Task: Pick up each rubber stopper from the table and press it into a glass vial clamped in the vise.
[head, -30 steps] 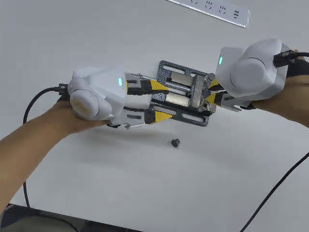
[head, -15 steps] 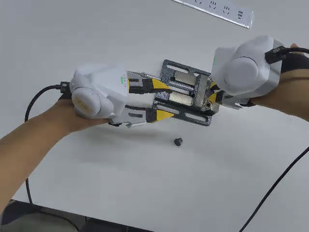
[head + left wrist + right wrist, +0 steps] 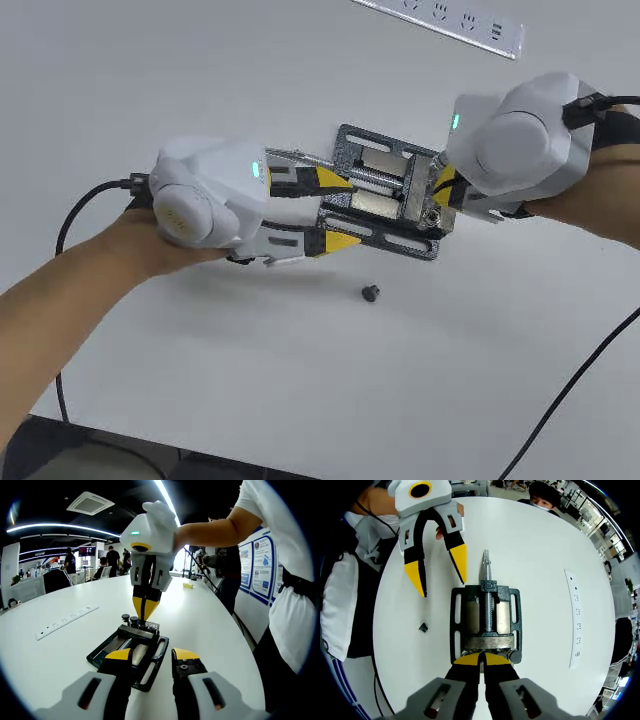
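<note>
Little has shifted in a second. On the white table (image 3: 200, 80) both grippers stay at the vise (image 3: 380, 205). The left gripper (image 3: 345, 210), released, straddles its near end. The right gripper (image 3: 437, 192) is clenched over its far end; any push there should go straight down. One rubber stopper (image 3: 371, 293) lies apart on the table.

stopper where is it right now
In the head view the stopper lies loose on the table, near the picture's middle, just on the person's side of the vise and apart from it.
</note>
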Demonstrator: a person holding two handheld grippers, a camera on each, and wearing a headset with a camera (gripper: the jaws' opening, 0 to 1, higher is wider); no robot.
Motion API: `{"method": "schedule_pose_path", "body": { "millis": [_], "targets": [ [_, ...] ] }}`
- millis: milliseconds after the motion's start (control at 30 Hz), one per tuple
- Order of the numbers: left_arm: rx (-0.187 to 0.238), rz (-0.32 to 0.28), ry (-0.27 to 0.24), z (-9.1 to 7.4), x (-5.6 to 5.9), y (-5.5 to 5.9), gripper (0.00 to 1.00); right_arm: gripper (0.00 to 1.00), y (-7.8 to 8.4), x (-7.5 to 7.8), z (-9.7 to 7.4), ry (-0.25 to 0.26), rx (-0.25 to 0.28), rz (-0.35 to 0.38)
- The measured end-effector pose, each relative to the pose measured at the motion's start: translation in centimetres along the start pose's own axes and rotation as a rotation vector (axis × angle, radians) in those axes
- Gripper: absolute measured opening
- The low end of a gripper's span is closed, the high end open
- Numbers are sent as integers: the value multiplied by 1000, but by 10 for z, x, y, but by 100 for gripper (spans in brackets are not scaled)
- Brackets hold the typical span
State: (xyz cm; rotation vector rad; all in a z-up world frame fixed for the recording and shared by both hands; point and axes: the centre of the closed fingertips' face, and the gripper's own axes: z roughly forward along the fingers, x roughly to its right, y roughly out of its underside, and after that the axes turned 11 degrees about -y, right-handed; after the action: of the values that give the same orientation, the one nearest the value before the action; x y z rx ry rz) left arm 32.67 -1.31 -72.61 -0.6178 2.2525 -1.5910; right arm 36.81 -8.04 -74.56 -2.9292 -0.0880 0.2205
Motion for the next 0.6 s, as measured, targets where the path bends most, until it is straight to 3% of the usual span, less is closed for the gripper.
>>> {"method": "schedule_pose_path", "body": {
  "millis": [600],
  "targets": [
    [3, -2, -9, -4, 1, 1, 28, 10, -3, 0, -2, 1, -12, -22]
  ]
}}
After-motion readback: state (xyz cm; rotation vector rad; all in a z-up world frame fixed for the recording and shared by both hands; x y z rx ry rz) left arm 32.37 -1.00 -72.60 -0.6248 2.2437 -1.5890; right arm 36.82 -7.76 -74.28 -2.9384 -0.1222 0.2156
